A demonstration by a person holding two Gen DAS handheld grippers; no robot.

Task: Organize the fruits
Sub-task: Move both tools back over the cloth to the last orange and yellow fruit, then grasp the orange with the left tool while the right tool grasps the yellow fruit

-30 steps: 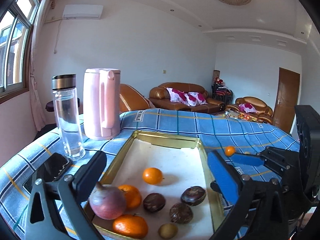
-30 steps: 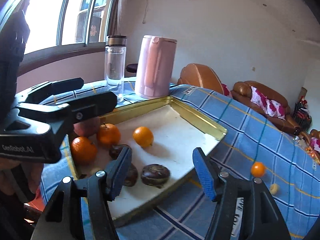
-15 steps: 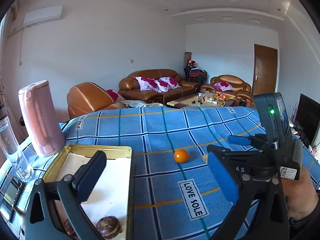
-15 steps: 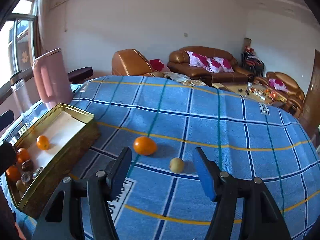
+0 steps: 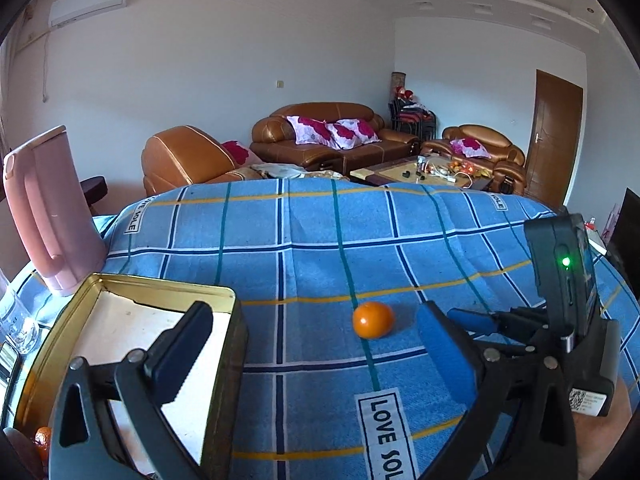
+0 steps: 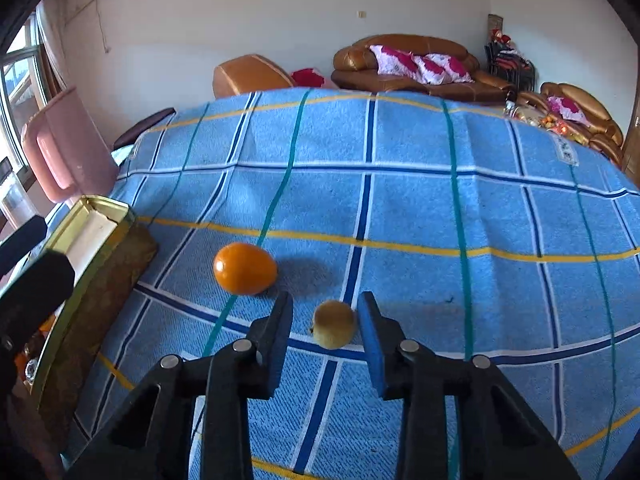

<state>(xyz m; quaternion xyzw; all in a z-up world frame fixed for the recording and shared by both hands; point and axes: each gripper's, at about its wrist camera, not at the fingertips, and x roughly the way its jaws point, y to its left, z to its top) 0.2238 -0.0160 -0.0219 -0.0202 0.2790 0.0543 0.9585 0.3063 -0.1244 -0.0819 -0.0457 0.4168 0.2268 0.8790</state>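
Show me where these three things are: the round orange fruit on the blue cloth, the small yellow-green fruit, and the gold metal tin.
round orange fruit [image 6: 245, 268]: right wrist view, middle of its skin.
small yellow-green fruit [image 6: 334, 324]: right wrist view, its front face, between the fingers.
gold metal tin [image 5: 160, 285]: left wrist view, its far rim.

Two hand-held grippers, both pitched downward

Left gripper [image 5: 314, 316]: jaws spread wide, nothing between them. Right gripper [image 6: 326, 304]: held just beside the left one and tilted more steeply; jaws have just been closing and now stand narrow around a small yellowish fruit [image 6: 334, 325], the right pad at its skin, a slim gap at the left pad. One hand [image 5: 612, 420] partly visible behind the right gripper's body.
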